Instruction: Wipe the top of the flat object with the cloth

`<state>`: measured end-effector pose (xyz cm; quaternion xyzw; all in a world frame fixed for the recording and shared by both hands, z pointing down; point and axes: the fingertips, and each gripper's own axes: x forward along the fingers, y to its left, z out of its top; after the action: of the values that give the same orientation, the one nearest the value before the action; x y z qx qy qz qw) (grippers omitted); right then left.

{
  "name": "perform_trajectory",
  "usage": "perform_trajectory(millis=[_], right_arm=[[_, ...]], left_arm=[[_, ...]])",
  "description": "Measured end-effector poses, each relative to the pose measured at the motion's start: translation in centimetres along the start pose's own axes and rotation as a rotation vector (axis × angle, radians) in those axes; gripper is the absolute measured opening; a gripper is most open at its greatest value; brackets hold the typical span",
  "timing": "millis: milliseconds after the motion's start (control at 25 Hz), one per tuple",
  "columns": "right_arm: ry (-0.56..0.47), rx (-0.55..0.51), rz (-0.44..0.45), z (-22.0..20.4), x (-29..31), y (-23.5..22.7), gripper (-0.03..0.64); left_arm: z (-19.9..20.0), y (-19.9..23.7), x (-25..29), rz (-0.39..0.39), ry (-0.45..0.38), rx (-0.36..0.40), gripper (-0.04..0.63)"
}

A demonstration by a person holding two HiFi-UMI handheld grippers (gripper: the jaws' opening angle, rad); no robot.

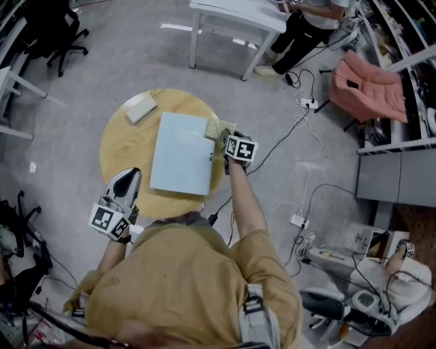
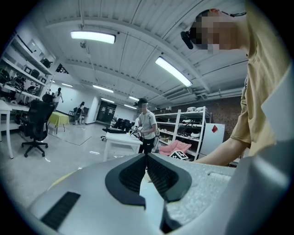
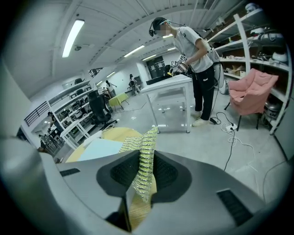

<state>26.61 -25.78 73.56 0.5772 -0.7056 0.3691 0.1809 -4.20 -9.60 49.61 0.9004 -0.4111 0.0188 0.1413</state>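
A pale blue flat board (image 1: 182,153) lies on the round wooden table (image 1: 126,146). My right gripper (image 1: 225,138) is at the board's right upper corner, shut on a yellow-green textured cloth (image 1: 214,128) that hangs over that corner. In the right gripper view the cloth (image 3: 143,158) stands pinched between the jaws, with the board (image 3: 98,148) to the left below. My left gripper (image 1: 127,181) rests at the table's near left edge, jaws shut with nothing between them, and points up and away in the left gripper view (image 2: 147,158).
A small grey pad (image 1: 141,108) lies on the table's far left. A white desk (image 1: 238,17) with a person beside it stands beyond the table. Cables and a power strip (image 1: 309,103) cross the floor at right. A pink chair (image 1: 368,85) stands far right.
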Motion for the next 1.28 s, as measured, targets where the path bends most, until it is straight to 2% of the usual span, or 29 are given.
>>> perform_trajectory(millis=[160,360,480,600,760,1040,1280], right_arm=[[-0.033,0.027,-0.025,0.5,-2.1,-2.2,0.072],[-0.154,0.075,-0.055,2.7,-6.3,-4.0,0.064],[-0.242,0.089,-0.057,3.8,-9.8,-3.8,0.064],[-0.308,0.126,-0.032,3.2,-12.7,-2.3,0.064],[-0.367,0.182,0.068,2.5,-15.0,2.5,0.064],[-0.407,0.228,0.370,3.2,-14.8,14.7,0.064],[-0.358,0.213,0.468,3.1,-10.8,20.6,0.064]], left_arm=[[0.2,-0.6,0.0,-0.006,-0.008,0.000,0.015],[0.7,-0.4,-0.9,-0.010,-0.030,-0.004,0.015],[1.0,0.1,-1.8,0.002,-0.046,-0.011,0.015],[1.1,0.9,-3.0,0.015,-0.063,-0.017,0.015],[1.2,2.3,-4.8,0.038,-0.064,-0.025,0.015],[1.4,3.6,-5.6,0.055,-0.065,-0.030,0.015],[1.5,5.1,-6.5,0.082,-0.066,-0.030,0.015]])
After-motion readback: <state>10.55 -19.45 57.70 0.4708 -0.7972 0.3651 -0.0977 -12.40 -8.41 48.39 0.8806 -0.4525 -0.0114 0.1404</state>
